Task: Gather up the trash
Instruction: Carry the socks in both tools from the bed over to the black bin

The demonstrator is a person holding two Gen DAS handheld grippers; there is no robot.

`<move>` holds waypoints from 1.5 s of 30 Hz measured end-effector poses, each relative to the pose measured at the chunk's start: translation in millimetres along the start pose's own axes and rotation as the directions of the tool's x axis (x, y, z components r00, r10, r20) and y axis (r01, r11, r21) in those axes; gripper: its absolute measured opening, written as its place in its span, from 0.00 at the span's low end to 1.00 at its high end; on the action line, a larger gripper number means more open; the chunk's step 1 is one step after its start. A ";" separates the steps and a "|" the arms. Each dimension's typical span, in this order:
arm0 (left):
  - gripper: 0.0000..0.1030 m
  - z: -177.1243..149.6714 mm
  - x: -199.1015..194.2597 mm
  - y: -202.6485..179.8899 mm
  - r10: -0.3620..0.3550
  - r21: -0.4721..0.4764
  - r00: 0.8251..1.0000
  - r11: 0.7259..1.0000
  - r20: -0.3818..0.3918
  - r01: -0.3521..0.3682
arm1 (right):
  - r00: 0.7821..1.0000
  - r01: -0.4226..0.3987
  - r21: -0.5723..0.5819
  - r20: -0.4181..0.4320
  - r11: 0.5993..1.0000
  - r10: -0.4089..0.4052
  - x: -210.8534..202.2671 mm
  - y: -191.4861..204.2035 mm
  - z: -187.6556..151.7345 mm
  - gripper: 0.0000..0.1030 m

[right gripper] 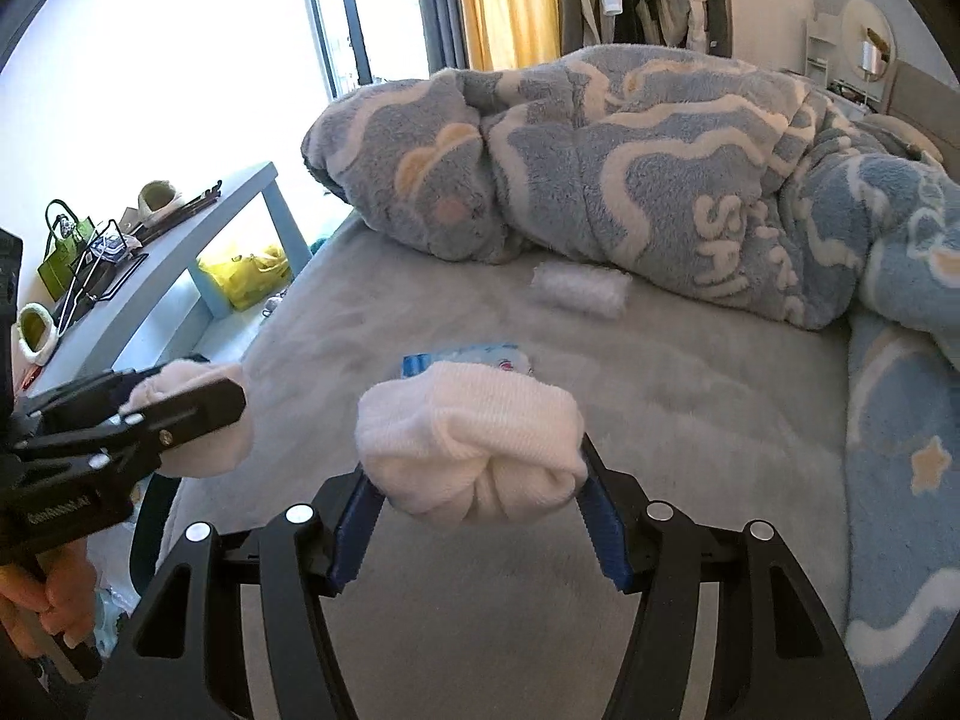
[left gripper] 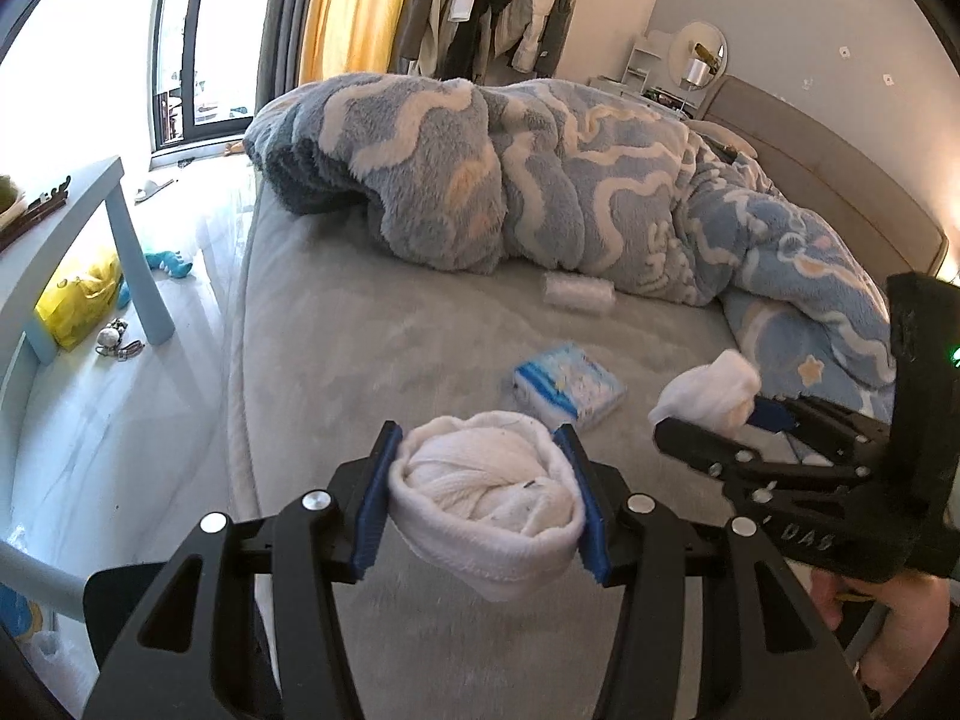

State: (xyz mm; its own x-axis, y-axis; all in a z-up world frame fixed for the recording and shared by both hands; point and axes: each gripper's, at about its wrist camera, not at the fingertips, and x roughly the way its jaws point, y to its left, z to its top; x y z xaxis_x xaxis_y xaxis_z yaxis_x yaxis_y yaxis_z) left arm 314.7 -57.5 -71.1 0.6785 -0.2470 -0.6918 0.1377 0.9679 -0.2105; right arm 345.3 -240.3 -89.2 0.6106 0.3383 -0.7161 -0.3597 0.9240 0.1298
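Note:
My left gripper (left gripper: 480,444) is shut on a rolled white sock ball (left gripper: 486,486), pinched between its blue pads above the grey bed (left gripper: 372,348). In the right wrist view, the right gripper (right gripper: 474,471) is shut on a second white sock ball (right gripper: 468,438). Each view also shows the other gripper: the right gripper (left gripper: 708,417) with its sock ball (left gripper: 714,390), and the left gripper (right gripper: 210,387) with its sock ball (right gripper: 207,441). On the bed lie a blue and white tissue pack (left gripper: 567,384), partly hidden in the right wrist view (right gripper: 480,355), and a clear plastic roll (left gripper: 576,294) (right gripper: 579,288).
A fluffy blue and white blanket (left gripper: 540,180) (right gripper: 660,168) is heaped across the far half of the bed. A light blue side table (left gripper: 114,198) (right gripper: 240,192) stands at the left with clutter on top and a yellow bag (left gripper: 78,294) under it. A hand (left gripper: 888,618) grips the right tool.

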 end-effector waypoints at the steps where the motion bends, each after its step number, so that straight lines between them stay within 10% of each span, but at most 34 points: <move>1: 0.53 -2.0 -2.5 0.7 0.001 0.001 1.000 1.000 -0.001 -0.001 | 1.000 -0.001 0.005 0.005 1.000 0.001 -3.2 1.3 -0.9 0.60; 45: 0.53 -54.7 -61.9 51.8 0.068 -0.016 0.998 0.998 -0.014 -0.068 | 0.994 -0.096 0.008 0.045 0.995 0.095 -47.0 76.6 -30.9 0.60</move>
State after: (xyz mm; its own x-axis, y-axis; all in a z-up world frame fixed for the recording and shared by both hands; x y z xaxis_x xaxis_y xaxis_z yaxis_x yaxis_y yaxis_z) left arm 240.3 5.3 -76.9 0.6763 -0.1809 -0.7141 0.0791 0.9816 -0.1738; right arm 267.3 -190.9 -66.8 0.6044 0.4325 -0.6690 -0.4110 0.8887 0.2033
